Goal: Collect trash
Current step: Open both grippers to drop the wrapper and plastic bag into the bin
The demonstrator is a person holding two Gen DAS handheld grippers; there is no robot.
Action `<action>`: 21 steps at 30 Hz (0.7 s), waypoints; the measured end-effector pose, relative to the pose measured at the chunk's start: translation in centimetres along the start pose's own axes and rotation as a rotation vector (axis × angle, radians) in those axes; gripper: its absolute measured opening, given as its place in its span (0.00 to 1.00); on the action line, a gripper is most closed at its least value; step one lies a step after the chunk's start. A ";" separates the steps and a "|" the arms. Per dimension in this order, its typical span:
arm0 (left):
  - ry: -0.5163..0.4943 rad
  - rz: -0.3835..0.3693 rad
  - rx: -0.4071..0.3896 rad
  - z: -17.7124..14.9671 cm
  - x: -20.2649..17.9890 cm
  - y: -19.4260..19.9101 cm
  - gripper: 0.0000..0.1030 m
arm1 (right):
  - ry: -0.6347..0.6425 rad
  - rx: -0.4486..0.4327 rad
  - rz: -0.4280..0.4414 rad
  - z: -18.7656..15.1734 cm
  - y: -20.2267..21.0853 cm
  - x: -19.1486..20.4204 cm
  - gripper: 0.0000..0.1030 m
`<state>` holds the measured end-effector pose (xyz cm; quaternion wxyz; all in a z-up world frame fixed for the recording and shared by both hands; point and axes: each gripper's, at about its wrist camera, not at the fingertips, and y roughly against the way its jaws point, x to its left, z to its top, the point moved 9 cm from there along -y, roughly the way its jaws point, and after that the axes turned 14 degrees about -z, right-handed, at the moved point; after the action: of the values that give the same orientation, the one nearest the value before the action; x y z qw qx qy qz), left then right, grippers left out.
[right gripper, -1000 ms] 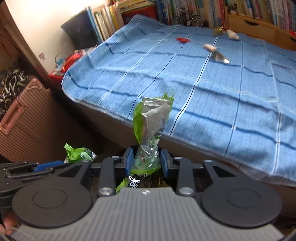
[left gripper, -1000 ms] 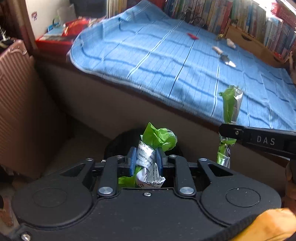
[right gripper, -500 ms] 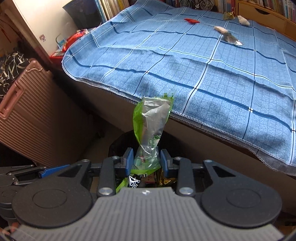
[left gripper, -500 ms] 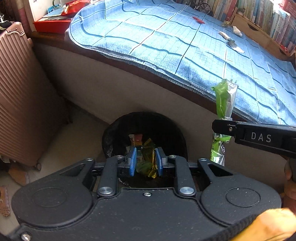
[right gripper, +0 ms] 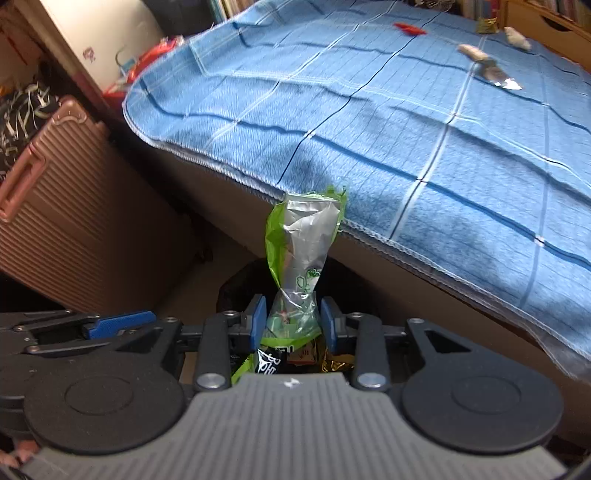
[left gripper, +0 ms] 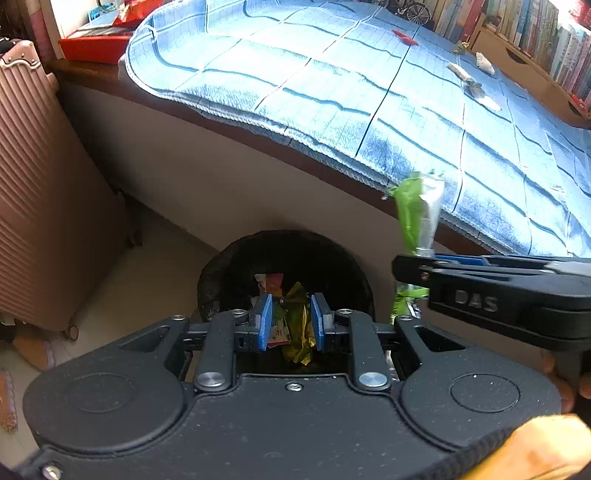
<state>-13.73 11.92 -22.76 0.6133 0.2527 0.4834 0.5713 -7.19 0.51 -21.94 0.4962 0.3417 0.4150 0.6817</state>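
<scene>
My left tongs [left gripper: 289, 321] hang straight over the black bin [left gripper: 229, 266]. Jaws spread apart, nothing between the blue pads; through the gap I see only wrappers lying down in the bin. This hand is done with its load, as far as I can judge.

My right tongs [right gripper: 293, 319] carry the thing that matters: a green and silver wrapper [right gripper: 303, 240]. The pads sit either side of its crumpled lower end. The pads look slightly off the film on both sides, so I cannot tell whether they are pinching it or have just let go.

Wrapper's long axis runs upright, 6 to 12 o'clock in the right view, top flaring against the blue blanket [right gripper: 406, 129]. Its tail points down toward the bin [right gripper: 236, 284], whose dark mouth shows just beyond the fingertips at 12 o'clock, low.

From the left view, the right tongs [left gripper: 413, 264] reach in from 3 o'clock, their tip at the bin's right rim, with the wrapper [left gripper: 417, 214] standing above them. So the wrapper seems to hang at the bin's right edge, not its centre. My judgement: the drop turns on that offset. A small shift toward 9 o'clock would put it over the opening.

More litter waits on the blanket at 1 o'clock: a red scrap [right gripper: 410, 28], a pale foil wrapper [right gripper: 487, 66], a white wad [right gripper: 517, 37]. All well apart from both tongs.
</scene>
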 end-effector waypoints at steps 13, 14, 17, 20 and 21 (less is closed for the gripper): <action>0.033 0.020 0.031 -1.5 1.3 -3.8 0.27 | 0.040 0.078 0.011 -1.4 -6.4 0.4 0.63; 0.040 0.018 0.029 -1.5 1.4 -3.9 0.29 | 0.036 0.083 0.006 -1.5 -6.7 0.4 0.66; 0.051 0.008 0.028 -1.8 1.3 -3.8 0.36 | 0.030 0.088 0.004 -1.6 -6.9 0.1 0.67; 0.055 0.011 0.021 -1.8 1.0 -3.2 0.44 | 0.032 0.076 0.001 -1.5 -6.1 -0.2 0.68; 0.057 0.012 0.014 -1.7 0.9 -2.9 0.49 | 0.032 0.073 0.002 -1.5 -5.6 -0.3 0.68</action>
<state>-14.03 11.71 -26.25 0.5942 0.2431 0.5031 0.5785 -6.25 0.80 -27.71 0.4761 0.3489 0.4471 0.6721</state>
